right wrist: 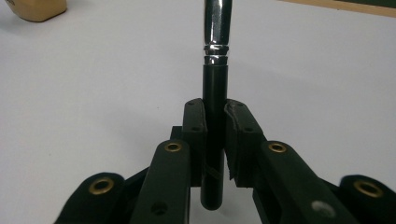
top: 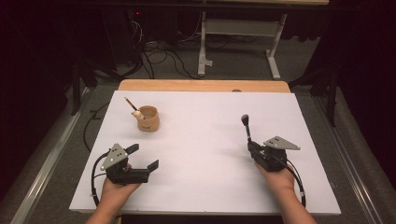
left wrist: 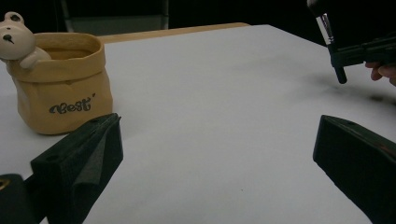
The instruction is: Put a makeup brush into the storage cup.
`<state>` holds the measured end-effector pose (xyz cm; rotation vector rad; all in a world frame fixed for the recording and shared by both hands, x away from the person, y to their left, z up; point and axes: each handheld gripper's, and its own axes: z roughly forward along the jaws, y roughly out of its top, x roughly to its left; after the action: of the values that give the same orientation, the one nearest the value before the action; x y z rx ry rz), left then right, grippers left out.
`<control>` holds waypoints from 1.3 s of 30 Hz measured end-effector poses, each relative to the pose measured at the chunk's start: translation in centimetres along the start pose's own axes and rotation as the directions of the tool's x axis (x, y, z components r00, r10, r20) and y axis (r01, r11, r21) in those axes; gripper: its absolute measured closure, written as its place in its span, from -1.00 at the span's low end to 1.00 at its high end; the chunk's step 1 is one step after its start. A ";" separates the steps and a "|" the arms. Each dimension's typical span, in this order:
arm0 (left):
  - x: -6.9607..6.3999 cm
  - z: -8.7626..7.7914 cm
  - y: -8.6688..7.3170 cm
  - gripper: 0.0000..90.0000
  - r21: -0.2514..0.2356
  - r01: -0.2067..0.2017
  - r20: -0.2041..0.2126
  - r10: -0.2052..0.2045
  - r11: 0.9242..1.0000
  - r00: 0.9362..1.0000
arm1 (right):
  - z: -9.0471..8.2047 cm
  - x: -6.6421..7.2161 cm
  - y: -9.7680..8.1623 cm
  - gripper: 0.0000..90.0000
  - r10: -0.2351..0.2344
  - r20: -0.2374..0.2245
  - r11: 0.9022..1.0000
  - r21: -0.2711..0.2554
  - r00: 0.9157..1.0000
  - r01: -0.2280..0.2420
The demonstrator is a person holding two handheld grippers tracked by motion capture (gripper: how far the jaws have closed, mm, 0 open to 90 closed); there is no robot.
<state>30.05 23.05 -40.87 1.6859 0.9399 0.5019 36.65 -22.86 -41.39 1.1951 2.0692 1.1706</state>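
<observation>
My right gripper (top: 251, 145) is shut on the black handle of a makeup brush (top: 245, 128), which stands upright with its dark bristle head on top. In the right gripper view the pads (right wrist: 194, 121) clamp the handle just below the chrome ferrule of the brush (right wrist: 215, 84). My left gripper (top: 144, 156) rests at the front left of the table, open, with nothing between its jaws. A tan ceramic pot (top: 148, 118) shaped like a bag stands at the back left. It has a small bear figure (left wrist: 16, 42) on its rim and a thin brush (top: 130, 105) leaning in it.
A white sheet (top: 205, 140) covers the table, and a strip of bare wood (top: 201, 85) shows at its far edge. Beyond the table are a dark floor, cables and a white metal stand (top: 243, 32). The left gripper view shows the pot (left wrist: 63, 88) at left and the held brush (left wrist: 334, 46) at far right.
</observation>
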 end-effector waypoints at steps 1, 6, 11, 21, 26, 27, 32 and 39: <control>0.0 0.0 0.0 -0.95 0.000 0.001 -0.001 -0.001 1.000 1.000 | -0.1 -0.1 -0.2 0.81 0.008 -0.003 1.000 -0.009 1.000 -0.008; -0.1 0.1 0.0 -0.95 -0.006 0.007 -0.008 -0.007 1.000 1.000 | -0.4 -0.1 -0.7 0.81 0.003 -0.004 0.999 -0.031 1.000 -0.003; -0.1 0.2 -0.2 -0.96 0.005 0.006 -0.007 -0.006 1.000 1.000 | -0.5 0.2 -0.8 0.81 -0.005 -0.011 0.999 -0.050 1.000 0.004; 0.2 0.8 -0.6 -0.97 0.034 0.021 -0.015 -0.020 0.999 1.000 | -0.6 0.6 -1.2 0.81 -0.016 -0.019 0.996 -0.091 1.000 0.014; 0.3 1.0 -0.8 -0.98 0.039 0.014 -0.014 -0.013 0.999 1.000 | -0.7 0.5 -1.3 0.81 -0.034 -0.014 0.993 -0.116 0.999 0.032; 0.3 1.1 -0.8 -0.98 0.037 0.015 -0.013 -0.015 0.999 1.000 | -0.7 0.5 -1.3 0.81 -0.037 -0.014 0.992 -0.124 0.999 0.035; 0.3 1.2 -0.9 -0.99 0.041 0.013 -0.010 -0.012 0.999 1.000 | -0.8 0.5 -1.3 0.81 -0.040 -0.020 0.988 -0.147 0.999 0.037; 0.1 1.8 -0.3 -0.99 0.037 -0.012 -0.039 0.013 0.999 0.999 | -0.8 0.6 -1.4 0.81 -0.043 -0.033 0.989 -0.144 0.999 0.038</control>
<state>31.39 22.08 -41.73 1.7218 0.9724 0.5304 35.13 -23.06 -42.14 1.0678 1.9877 1.3066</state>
